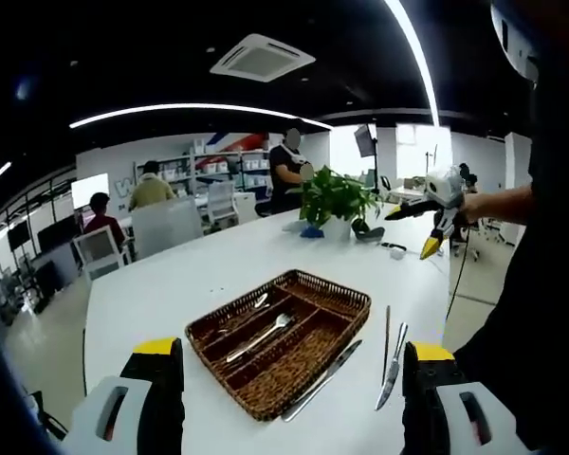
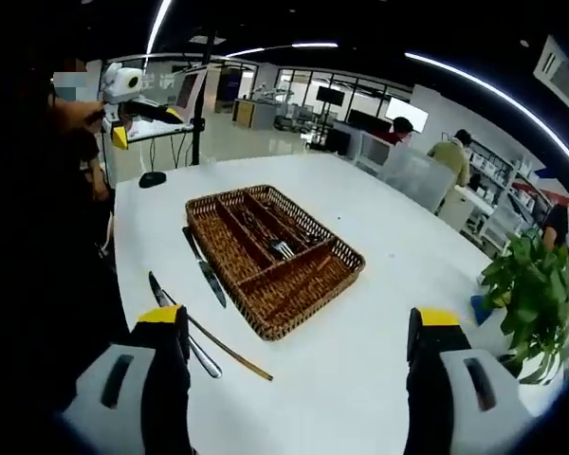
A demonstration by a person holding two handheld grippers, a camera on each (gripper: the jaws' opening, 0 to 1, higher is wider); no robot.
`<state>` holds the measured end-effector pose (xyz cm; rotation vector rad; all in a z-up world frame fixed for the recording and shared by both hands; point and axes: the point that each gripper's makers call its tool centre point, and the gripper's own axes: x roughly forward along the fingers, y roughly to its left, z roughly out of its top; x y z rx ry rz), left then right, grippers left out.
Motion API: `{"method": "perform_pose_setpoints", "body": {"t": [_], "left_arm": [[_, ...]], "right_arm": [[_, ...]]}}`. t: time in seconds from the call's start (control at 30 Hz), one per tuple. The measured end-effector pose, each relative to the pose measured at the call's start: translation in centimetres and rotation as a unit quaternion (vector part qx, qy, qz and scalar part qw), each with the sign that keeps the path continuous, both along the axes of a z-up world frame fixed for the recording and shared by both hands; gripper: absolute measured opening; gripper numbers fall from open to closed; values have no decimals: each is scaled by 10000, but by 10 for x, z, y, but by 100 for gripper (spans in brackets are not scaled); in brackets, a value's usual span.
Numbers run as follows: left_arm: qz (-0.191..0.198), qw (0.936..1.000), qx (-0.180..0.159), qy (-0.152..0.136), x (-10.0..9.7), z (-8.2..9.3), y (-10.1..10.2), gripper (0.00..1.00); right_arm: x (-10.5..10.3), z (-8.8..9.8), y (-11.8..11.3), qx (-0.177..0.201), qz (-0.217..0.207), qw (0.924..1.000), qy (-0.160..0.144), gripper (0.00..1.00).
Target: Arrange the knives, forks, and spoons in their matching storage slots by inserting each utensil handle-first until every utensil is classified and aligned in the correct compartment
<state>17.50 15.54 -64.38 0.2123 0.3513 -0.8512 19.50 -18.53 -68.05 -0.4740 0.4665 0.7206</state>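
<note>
Left gripper view: my left gripper (image 1: 289, 398) is hanging open and empty over the white table (image 1: 171, 284), the wicker tray (image 1: 279, 338) lying just beyond with a fork (image 1: 261, 336) inside, a knife (image 1: 324, 377) touching its right edge, another knife (image 1: 393, 365) and a thin stick (image 1: 386, 341) further right, and my right gripper (image 1: 436, 213) spreading open far right. Right gripper view: my right gripper (image 2: 299, 379) is gaping empty near the tray (image 2: 273, 256), one knife (image 2: 204, 267) just beside its left edge and a second knife (image 2: 180, 327) with the stick (image 2: 229, 351) nearer left.

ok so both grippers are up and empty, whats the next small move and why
Probably lower the left gripper toward the knife lying on the white table against the wicker tray's near edge. Both grippers are open and hold nothing, a fork already sits inside the tray, and this knife lies closest between the left gripper's fingers. Two more utensils lie beside it.
</note>
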Motion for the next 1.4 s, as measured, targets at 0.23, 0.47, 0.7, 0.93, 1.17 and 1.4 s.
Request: {"method": "perform_pose_setpoints", "body": {"t": [0.23,0.47,0.7,0.93,1.17,1.4], "left_arm": [[161,9999,33,35,-2,-3,8,100],[335,9994,54,46,-4,-3,13,100],[454,9989,29,74,-3,-5,18,100],[497,9987,34,79,-1,-6,22,100],[490,9988,4,77,2,-7,26,100],[438,9990,0,105,5,-9,33,100]], "right_arm": [[10,-26,-1,-371,650,9971,153,86],[9,-60,-4,-349,657,9954,601,85],[10,-79,-6,-97,208,9962,843,84],[7,-103,-13,103,-786,9841,1591,79],[-1,-127,-19,224,-1941,9606,1976,68],[-19,-153,-14,153,-2400,9433,2287,68]]}}
